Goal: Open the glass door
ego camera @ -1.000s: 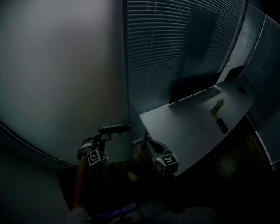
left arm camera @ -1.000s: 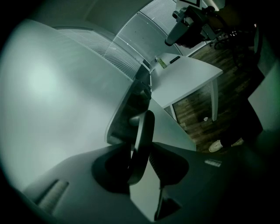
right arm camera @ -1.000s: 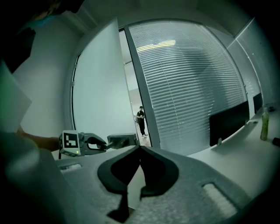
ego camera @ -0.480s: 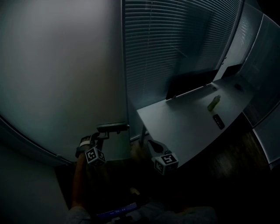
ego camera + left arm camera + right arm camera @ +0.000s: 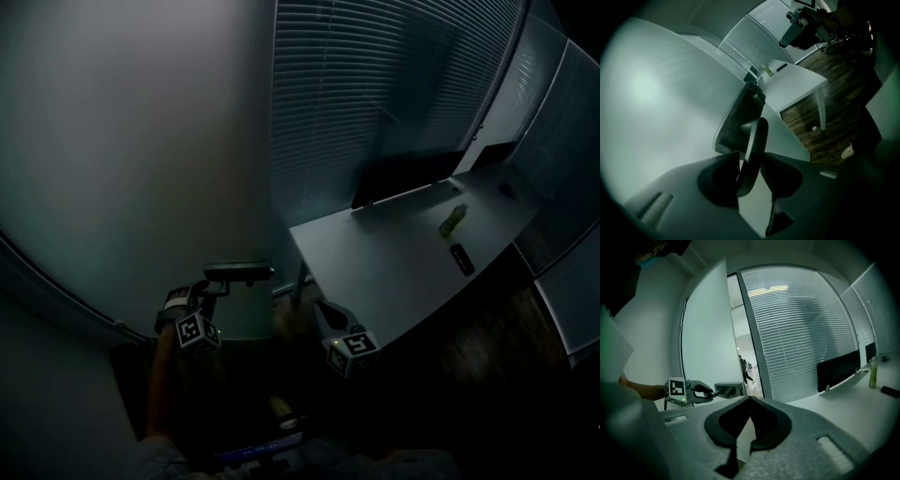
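the left gripper is clamping the lever handle of the glass door, with the lever running between its jaws and its long axis lying level along the door face. the door is standing ajar (a gap is showing beside the blinds). the right gripper is hanging closed and empty, apart to the right, so the swing is likely falling to the left.

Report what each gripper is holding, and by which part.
The left gripper is clamped on the door handle, on its lever bar away from the pivot. The right gripper holds nothing; its jaws are together.
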